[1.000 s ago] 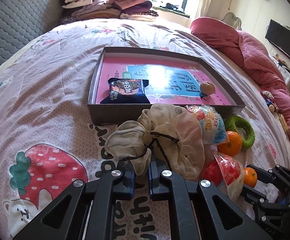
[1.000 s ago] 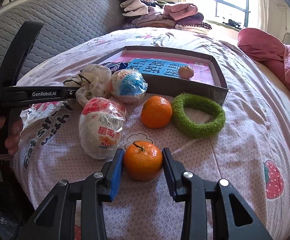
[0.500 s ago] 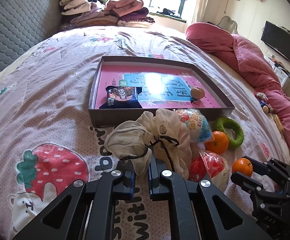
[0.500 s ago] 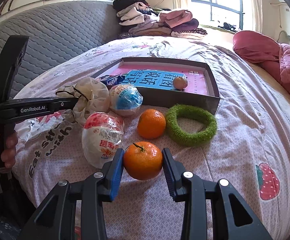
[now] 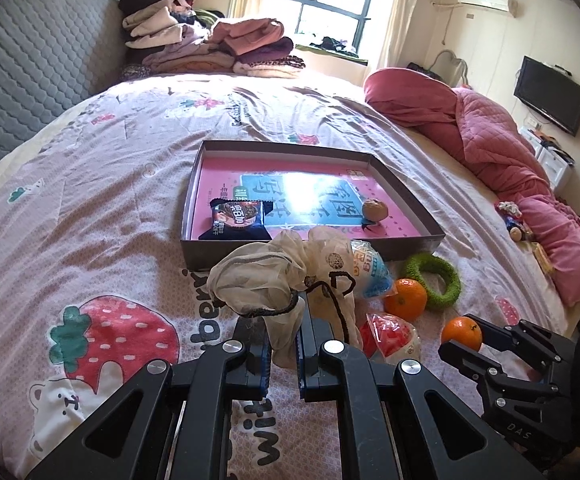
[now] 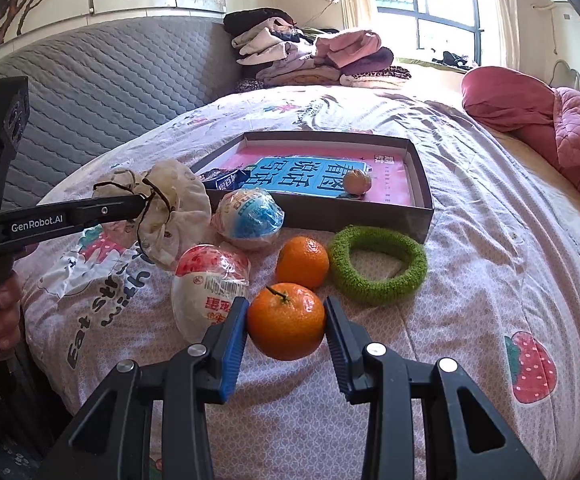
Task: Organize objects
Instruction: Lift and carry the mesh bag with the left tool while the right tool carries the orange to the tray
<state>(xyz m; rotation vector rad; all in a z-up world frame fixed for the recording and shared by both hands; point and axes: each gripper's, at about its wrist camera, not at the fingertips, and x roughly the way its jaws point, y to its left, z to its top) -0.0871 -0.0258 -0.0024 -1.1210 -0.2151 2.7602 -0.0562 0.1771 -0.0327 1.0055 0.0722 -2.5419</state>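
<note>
Upright, the orange (image 6: pixel 285 320) sits stem-up between right claw (image 6: pixel 285 334) pads.

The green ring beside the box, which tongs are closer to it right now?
Right. The right tongs, shut on an orange, sit just short of the green ring. The left tongs, holding the cloth pouch, are farther off, past the wrapped snacks.

You are facing a bed (image 5: pixel 101 184) covered in a pale pink sheet printed with strawberries, with a shallow dark box (image 5: pixel 404 196) lying at its middle. Just in front of the box lie a green fuzzy ring (image 6: pixel 378 264), an orange (image 6: pixel 302 257), and two wrapped round packets, one blue (image 6: pixel 249 216), one red (image 6: pixel 205 292). Folded clothes (image 5: pixel 209 46) sit at the far edge, and a pink quilt (image 5: pixel 490 128) runs along the right edge.
</note>
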